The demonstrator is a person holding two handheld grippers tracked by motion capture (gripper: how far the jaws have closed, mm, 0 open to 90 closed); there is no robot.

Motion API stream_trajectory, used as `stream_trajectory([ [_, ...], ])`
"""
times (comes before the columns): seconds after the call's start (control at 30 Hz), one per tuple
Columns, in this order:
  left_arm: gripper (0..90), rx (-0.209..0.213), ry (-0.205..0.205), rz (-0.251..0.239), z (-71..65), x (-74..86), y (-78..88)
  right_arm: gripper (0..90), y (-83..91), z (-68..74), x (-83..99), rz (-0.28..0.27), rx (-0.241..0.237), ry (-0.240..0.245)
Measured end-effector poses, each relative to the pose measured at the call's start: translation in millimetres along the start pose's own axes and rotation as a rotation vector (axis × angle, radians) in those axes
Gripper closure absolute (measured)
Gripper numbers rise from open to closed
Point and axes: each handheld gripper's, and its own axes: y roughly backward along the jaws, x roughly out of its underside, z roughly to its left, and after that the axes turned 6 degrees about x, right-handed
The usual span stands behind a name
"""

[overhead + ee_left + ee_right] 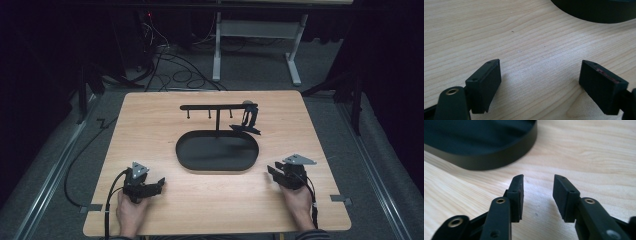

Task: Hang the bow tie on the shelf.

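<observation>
The black oval tray [596, 11] is cut off by the top edge in the left gripper view, and blurred in the right gripper view. The small dark item [248, 120] hanging from the black rack [218, 107] is too small to identify.

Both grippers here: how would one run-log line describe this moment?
left gripper: open, empty | right gripper: open, empty | black oval tray: between them | hook stand: one dark item hanging
</observation>
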Motion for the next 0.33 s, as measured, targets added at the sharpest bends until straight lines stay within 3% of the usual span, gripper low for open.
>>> stream_trajectory([
  [0.03,18.4,0.000,-0.001,0.000,-0.1,0.0,0.0,57.6,-3.8,1.7,1.5,0.017,0.023,0.025],
  [0.13,18.3,0.000,-0.001,0.000,-0.1,0.0,0.0,56.2,-4.3,3.2,1.0,0.020,0.028,0.039],
  [0.33,18.3,0.000,-0.001,0.000,-0.1,0.1,0.0,50.6,-4.7,3.2,1.0,0.022,0.022,0.042],
])
